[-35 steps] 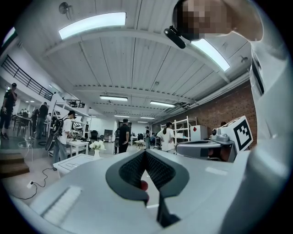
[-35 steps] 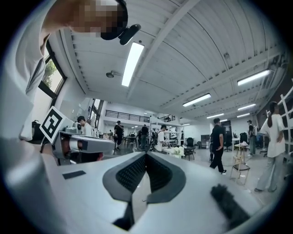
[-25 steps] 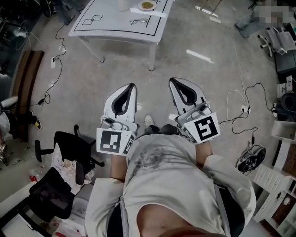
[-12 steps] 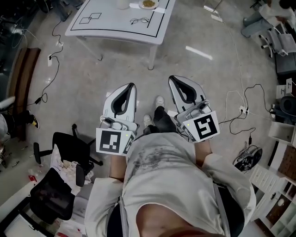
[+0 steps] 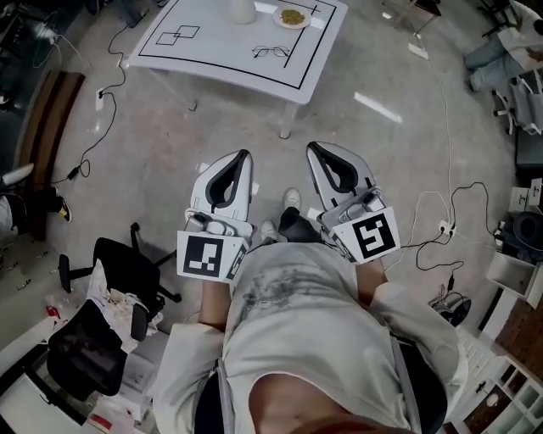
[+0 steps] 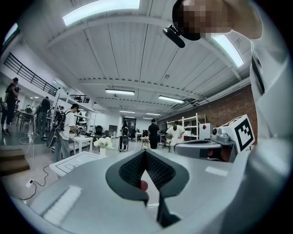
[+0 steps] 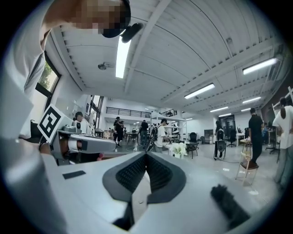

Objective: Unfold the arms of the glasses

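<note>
Glasses [image 5: 271, 52] are lying on the white table [image 5: 222, 44], well apart from both grippers, near a plate [image 5: 279, 17] that is holding some food. The left gripper [image 5: 243, 161] and the right gripper [image 5: 314, 151] are staying closed, gripping nothing. The table is now showing lower in the head view than before.

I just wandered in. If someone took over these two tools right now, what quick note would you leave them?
Left tool: jaws together, holding nothing, held at the waist above the floor.
Right tool: the same, shut and empty.
Glasses: on the white table ahead, beyond reach, near a plate; too small to tell if the arms are folded.
Done: nothing on the glasses yet.
Left: step up to the table, steady the frame, open both arms.
</note>
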`<move>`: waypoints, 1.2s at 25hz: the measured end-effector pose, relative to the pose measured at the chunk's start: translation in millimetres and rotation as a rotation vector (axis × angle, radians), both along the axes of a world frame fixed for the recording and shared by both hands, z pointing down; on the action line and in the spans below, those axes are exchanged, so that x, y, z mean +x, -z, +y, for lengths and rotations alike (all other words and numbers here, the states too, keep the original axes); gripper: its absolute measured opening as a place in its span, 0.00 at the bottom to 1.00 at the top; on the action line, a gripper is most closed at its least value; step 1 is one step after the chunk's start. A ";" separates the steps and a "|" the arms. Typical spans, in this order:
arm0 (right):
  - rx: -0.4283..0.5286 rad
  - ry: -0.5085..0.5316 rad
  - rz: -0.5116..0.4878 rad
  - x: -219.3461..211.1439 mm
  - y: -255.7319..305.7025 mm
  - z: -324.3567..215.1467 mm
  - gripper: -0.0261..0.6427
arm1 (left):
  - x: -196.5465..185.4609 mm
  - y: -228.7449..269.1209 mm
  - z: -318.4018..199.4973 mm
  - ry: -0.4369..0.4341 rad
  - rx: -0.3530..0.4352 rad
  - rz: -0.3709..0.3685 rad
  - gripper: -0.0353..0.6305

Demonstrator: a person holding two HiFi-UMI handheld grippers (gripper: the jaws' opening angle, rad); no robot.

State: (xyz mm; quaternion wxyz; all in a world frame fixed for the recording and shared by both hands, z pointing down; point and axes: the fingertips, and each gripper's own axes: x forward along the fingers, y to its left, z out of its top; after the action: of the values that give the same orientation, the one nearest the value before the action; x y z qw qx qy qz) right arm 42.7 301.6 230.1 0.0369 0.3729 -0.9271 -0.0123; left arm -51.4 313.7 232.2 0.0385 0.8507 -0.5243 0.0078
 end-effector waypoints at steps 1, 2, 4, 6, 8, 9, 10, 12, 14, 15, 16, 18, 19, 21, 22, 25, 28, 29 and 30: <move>0.001 0.005 -0.002 1.2 0.0 -6.9 0.06 | 2.4 0.0 -6.7 0.001 0.000 -0.003 0.07; 0.002 0.008 -0.004 2.7 0.2 -13.8 0.06 | 4.7 0.1 -13.2 0.003 0.000 -0.007 0.06; 0.004 0.013 -0.010 6.7 1.1 -26.9 0.06 | 9.4 1.6 -26.0 0.006 0.004 -0.014 0.06; 0.005 0.017 -0.015 11.7 2.4 -38.7 0.06 | 14.5 4.7 -38.1 0.009 0.010 -0.021 0.07; 0.008 0.023 -0.020 17.2 4.0 -49.2 0.06 | 20.1 8.1 -49.6 0.013 0.018 -0.029 0.06; 0.010 0.027 -0.022 19.9 4.8 -54.2 0.06 | 23.0 9.7 -55.2 0.016 0.022 -0.033 0.07; 0.014 0.031 -0.024 22.3 5.5 -59.1 0.06 | 25.6 11.0 -60.6 0.019 0.027 -0.037 0.07; 0.018 0.042 -0.024 26.8 6.9 -67.5 0.06 | 30.3 13.0 -69.5 0.030 0.033 -0.042 0.07; 0.021 0.054 -0.024 31.0 9.2 -73.9 0.06 | 34.6 15.1 -75.9 0.042 0.035 -0.044 0.07; 0.024 0.058 -0.025 32.8 10.7 -77.0 0.06 | 36.7 16.3 -78.6 0.045 0.037 -0.046 0.07; 0.027 0.061 -0.026 34.1 11.9 -80.1 0.06 | 38.7 17.3 -81.0 0.046 0.039 -0.049 0.06; 0.029 0.066 -0.028 35.6 12.8 -85.6 0.06 | 42.0 18.0 -85.0 0.045 0.041 -0.057 0.06; 0.028 0.067 -0.029 36.1 12.6 -88.3 0.06 | 43.1 17.8 -87.1 0.045 0.040 -0.059 0.06; 0.024 0.069 -0.031 36.9 11.7 -94.1 0.06 | 44.0 17.8 -92.2 0.048 0.039 -0.060 0.06; 0.022 0.070 -0.031 37.1 10.9 -97.4 0.06 | 43.8 17.5 -95.0 0.051 0.040 -0.060 0.07; 0.017 0.071 -0.025 35.3 6.9 -108.3 0.06 | 40.7 13.5 -104.7 0.056 0.036 -0.057 0.06; 0.016 0.071 -0.016 31.0 3.1 -120.0 0.06 | 35.6 8.0 -117.4 0.058 0.033 -0.052 0.07; 0.018 0.070 -0.014 29.6 2.2 -124.7 0.06 | 34.0 7.2 -123.2 0.057 0.037 -0.051 0.07; 0.019 0.068 -0.012 28.1 1.4 -130.1 0.06 | 32.3 6.9 -129.6 0.056 0.041 -0.050 0.07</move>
State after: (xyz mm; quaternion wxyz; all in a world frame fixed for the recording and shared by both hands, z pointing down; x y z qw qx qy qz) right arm 70.8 171.5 228.7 0.0270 0.3413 -0.9393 -0.0203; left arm -19.1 184.1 225.2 0.0084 0.8358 -0.5487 0.0172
